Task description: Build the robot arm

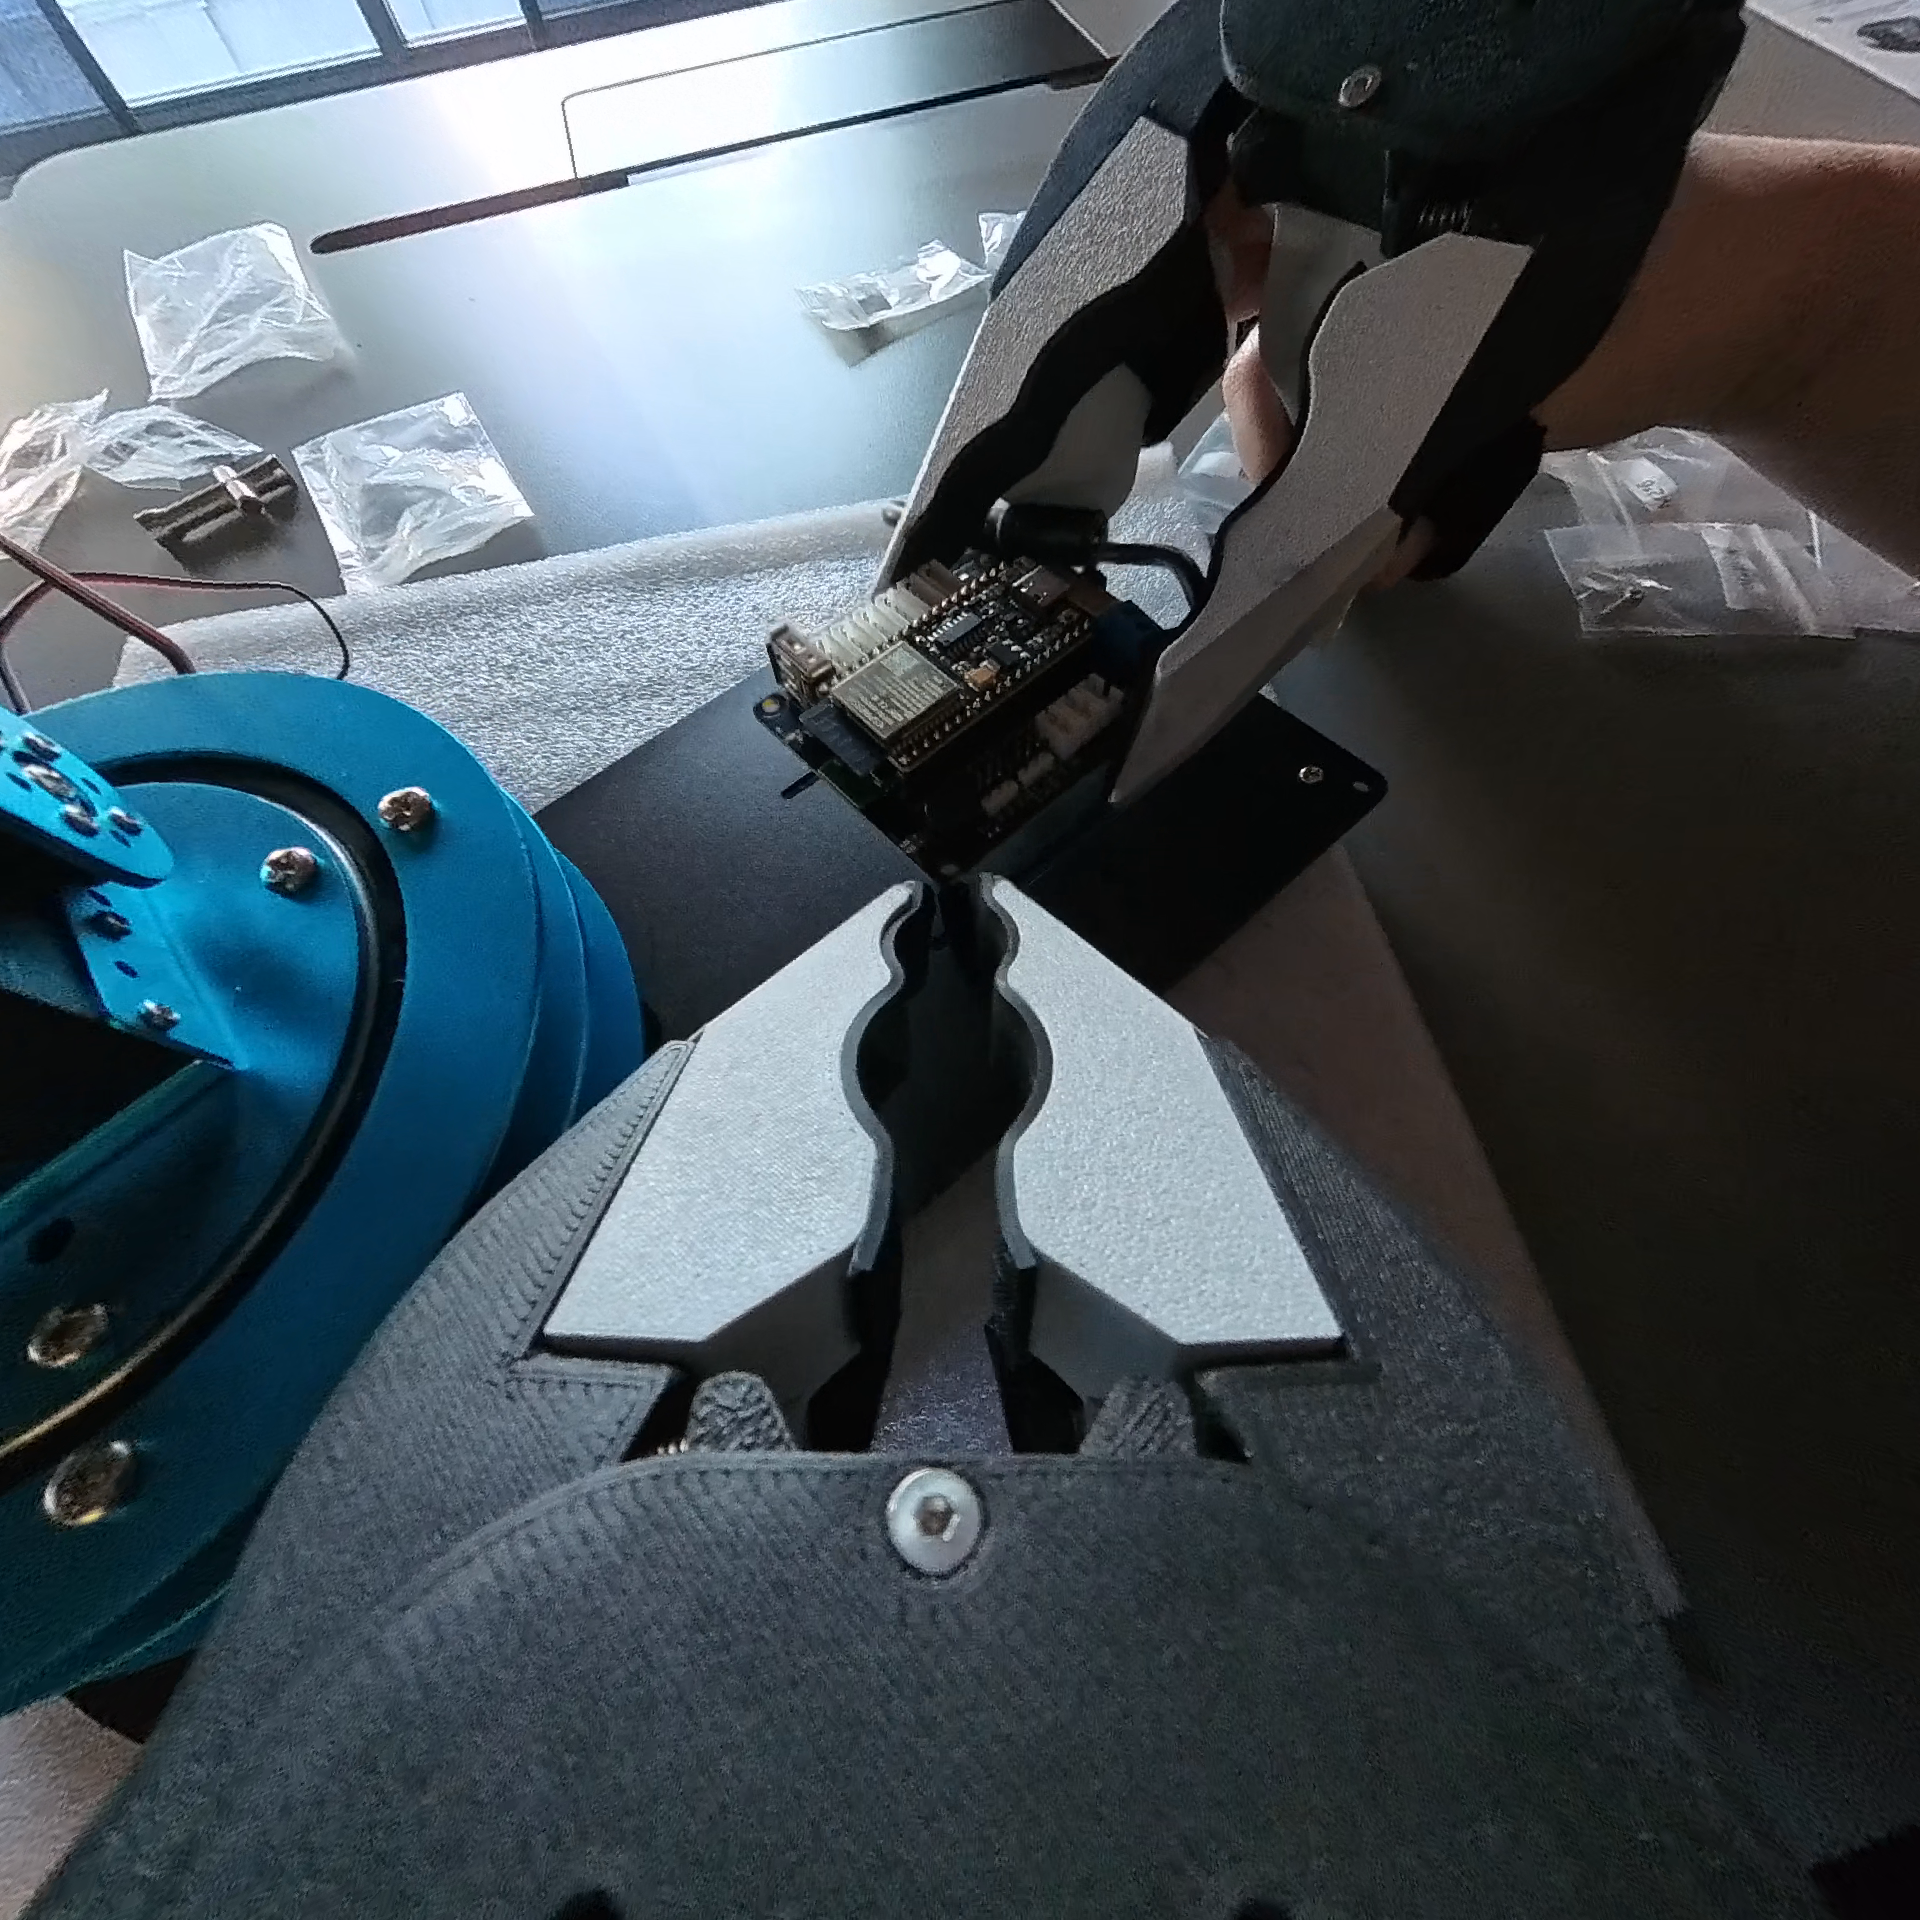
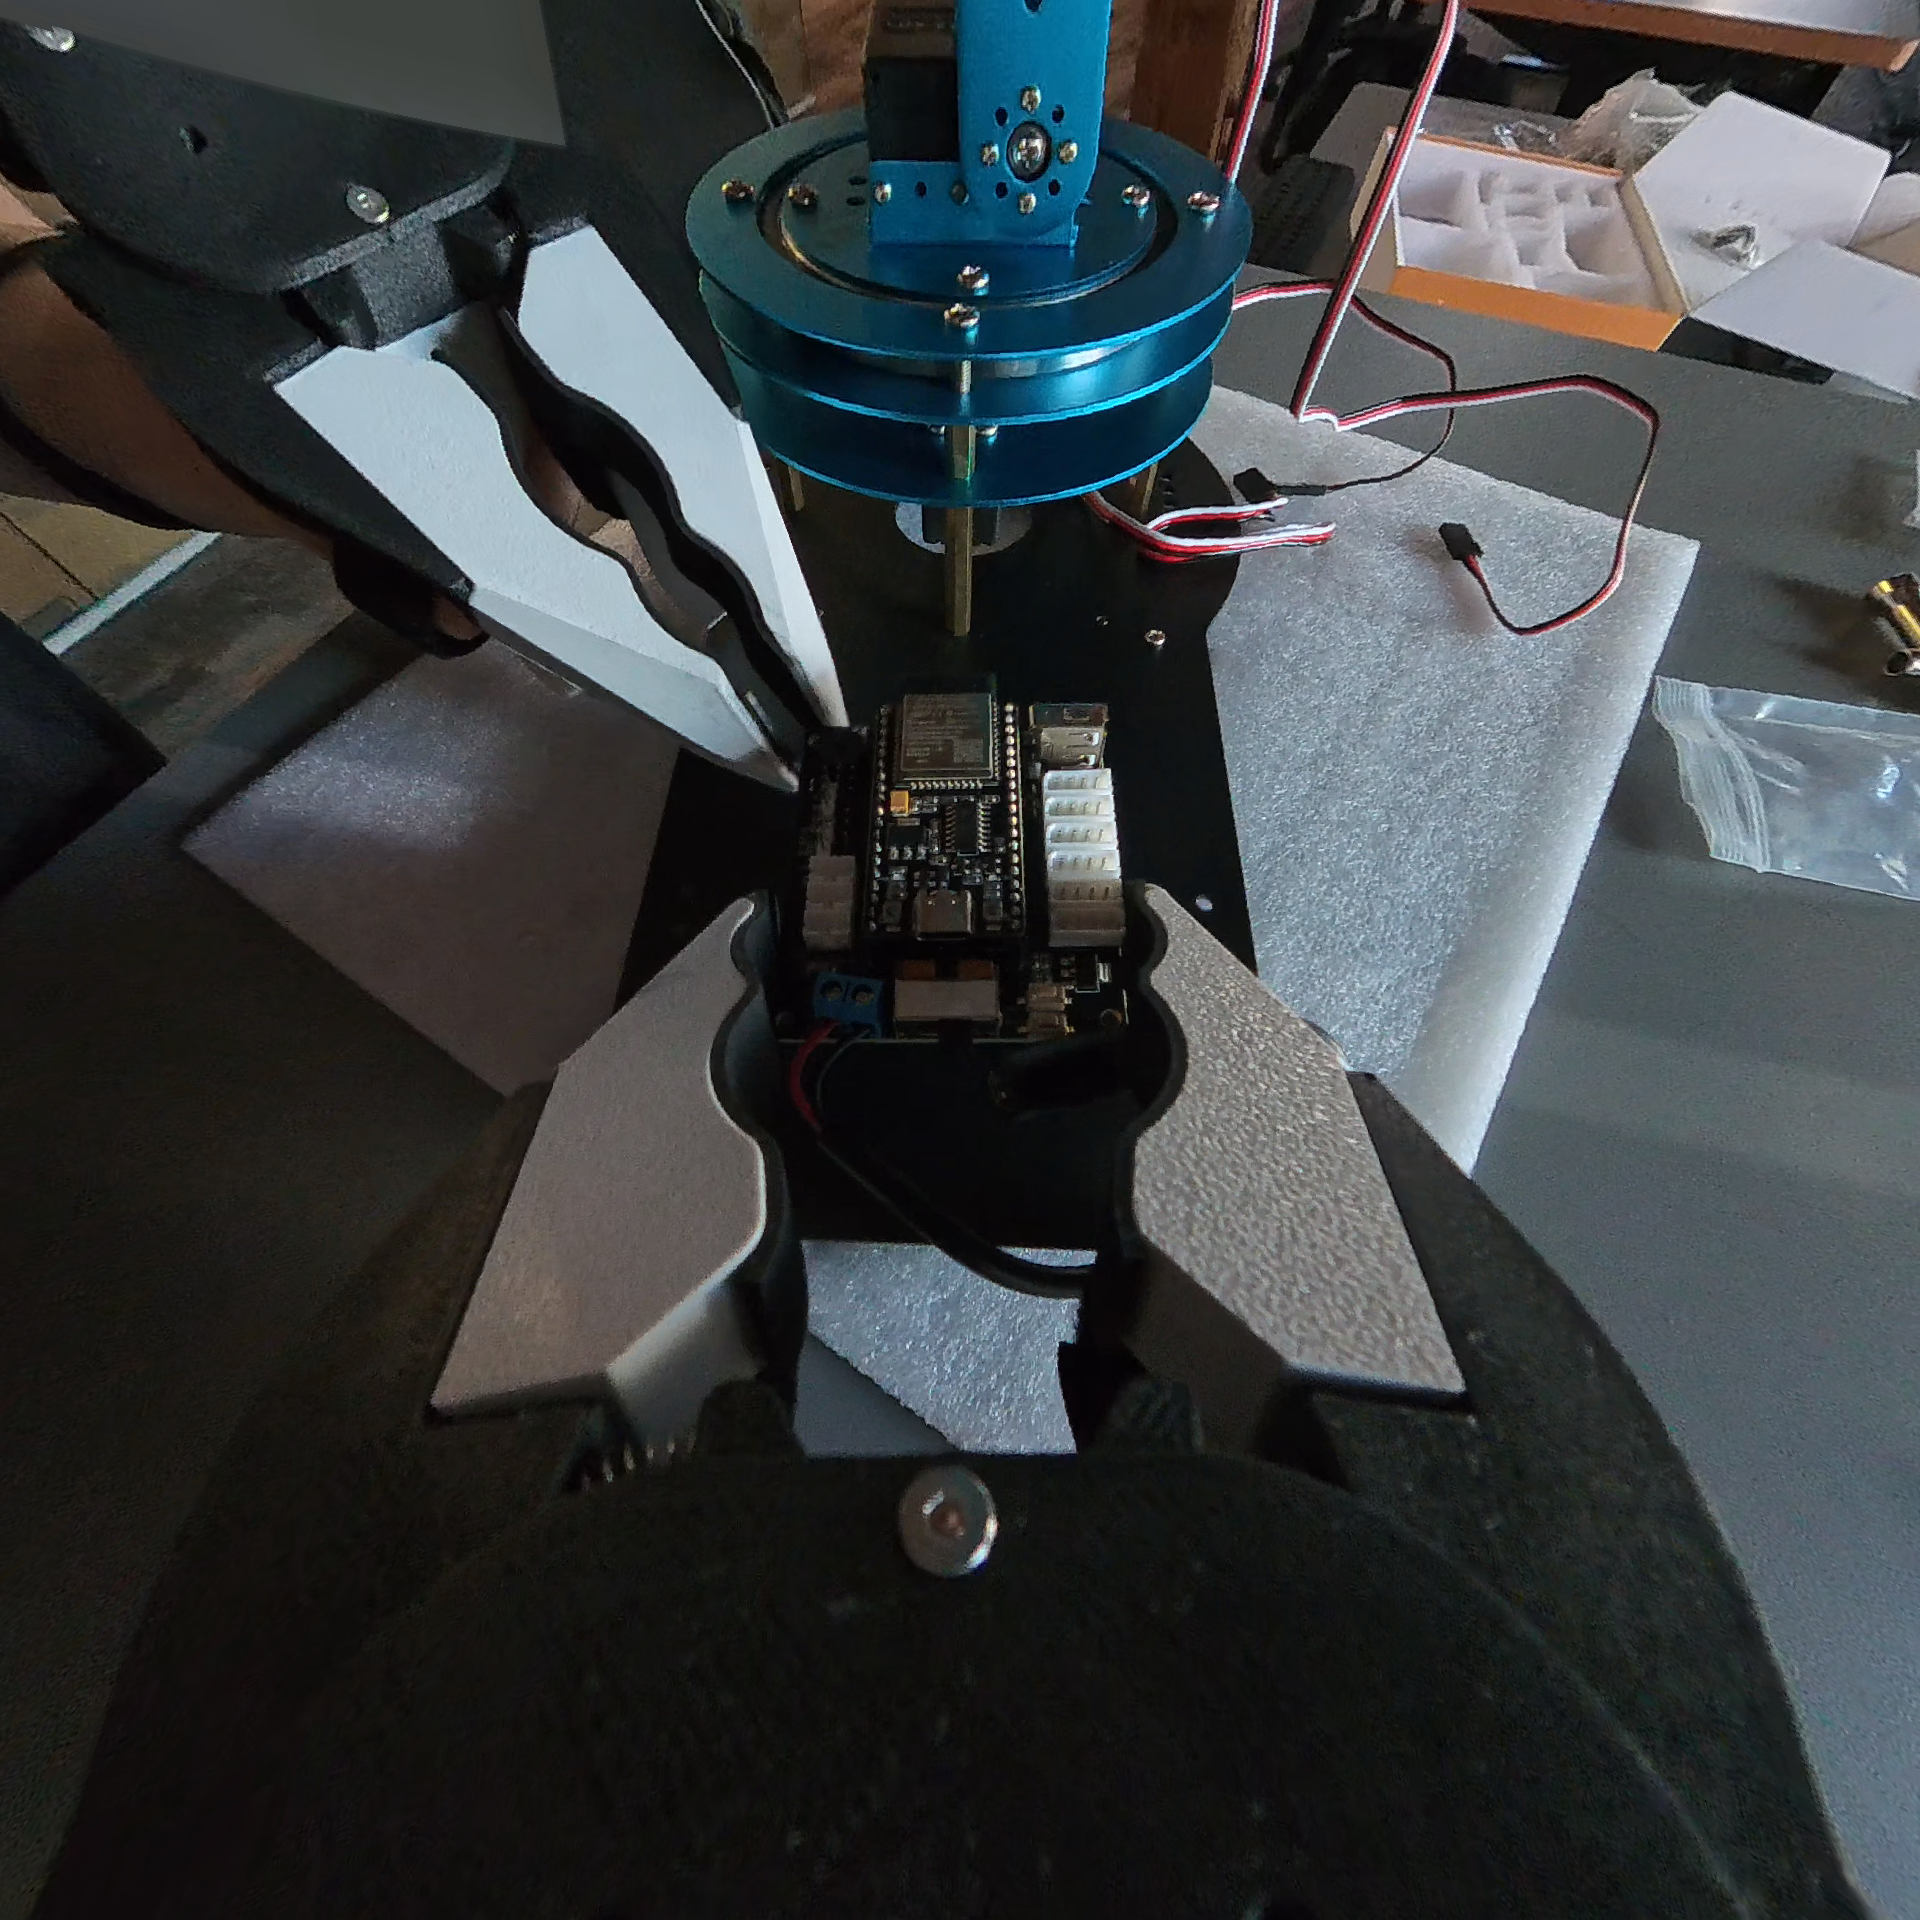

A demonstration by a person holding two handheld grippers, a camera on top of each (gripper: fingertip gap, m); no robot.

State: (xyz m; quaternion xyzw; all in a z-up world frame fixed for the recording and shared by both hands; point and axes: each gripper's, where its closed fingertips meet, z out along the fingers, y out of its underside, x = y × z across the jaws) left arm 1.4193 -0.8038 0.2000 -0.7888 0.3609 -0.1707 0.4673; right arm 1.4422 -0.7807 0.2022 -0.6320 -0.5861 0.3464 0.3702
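Observation:
A black circuit board (image 2: 951, 831) with white connectors and a blue terminal block sits tilted just above a black base plate (image 2: 1101, 665). My right gripper (image 2: 948, 914) is shut on the board's two long sides; it also shows in the left wrist view (image 1: 1023, 686), holding the board (image 1: 935, 707) over the plate (image 1: 707, 831). My left gripper (image 1: 951, 896) is shut, its tips at the board's near corner, with a thin dark part between them that I cannot identify. In the right wrist view the left gripper (image 2: 805, 753) touches the board's far left corner. Red and black wires (image 2: 805, 1070) run from the terminal block.
A blue round turntable (image 2: 966, 343) with a servo bracket stands on the plate's far end, close to my left gripper (image 1: 468, 935). White foam sheet (image 2: 1403, 779) lies under the plate. Servo wires (image 2: 1455, 416), plastic bags (image 1: 239, 312), a metal part (image 1: 218, 504) and a box (image 2: 1507, 218) lie around. My right fingertips sit around 4 cm from my left ones.

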